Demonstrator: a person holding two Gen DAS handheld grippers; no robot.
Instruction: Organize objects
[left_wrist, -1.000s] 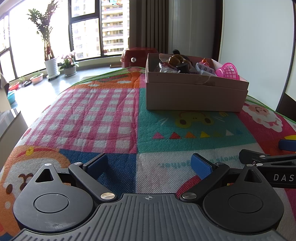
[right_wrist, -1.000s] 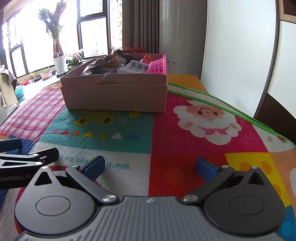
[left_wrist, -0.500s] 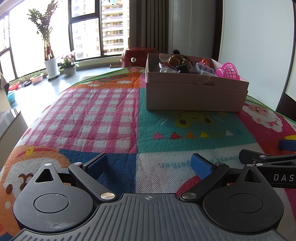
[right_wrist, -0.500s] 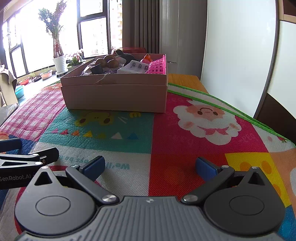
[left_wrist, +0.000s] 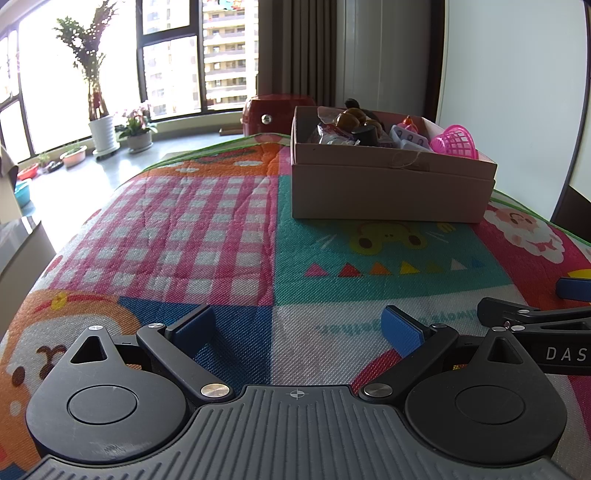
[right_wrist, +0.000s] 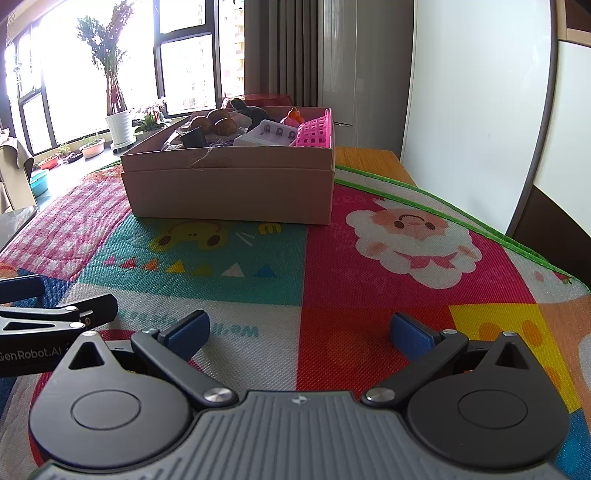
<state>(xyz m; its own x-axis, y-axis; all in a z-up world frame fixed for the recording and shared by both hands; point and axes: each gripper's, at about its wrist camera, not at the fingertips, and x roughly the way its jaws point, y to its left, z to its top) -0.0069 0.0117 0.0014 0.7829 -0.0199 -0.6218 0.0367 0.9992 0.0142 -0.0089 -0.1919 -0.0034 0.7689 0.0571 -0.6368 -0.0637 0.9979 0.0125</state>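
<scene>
A cardboard box (left_wrist: 388, 192) stands at the far side of the colourful play mat (left_wrist: 207, 229); it also shows in the right wrist view (right_wrist: 229, 192). It holds several items: a pink basket (left_wrist: 456, 142) (right_wrist: 314, 131), brown round things (right_wrist: 218, 123), a white tray (right_wrist: 266, 134) and a dark cup (left_wrist: 365, 134). My left gripper (left_wrist: 297, 326) is open and empty, low over the mat's near part. My right gripper (right_wrist: 299, 330) is open and empty beside it, to its right.
The mat (right_wrist: 406, 280) covers a table whose wooden corner (right_wrist: 369, 162) shows behind the box. A white wall panel (right_wrist: 476, 92) rises on the right. Potted plants (left_wrist: 101, 125) stand by the windows far left. A red appliance (left_wrist: 273, 112) sits behind the box.
</scene>
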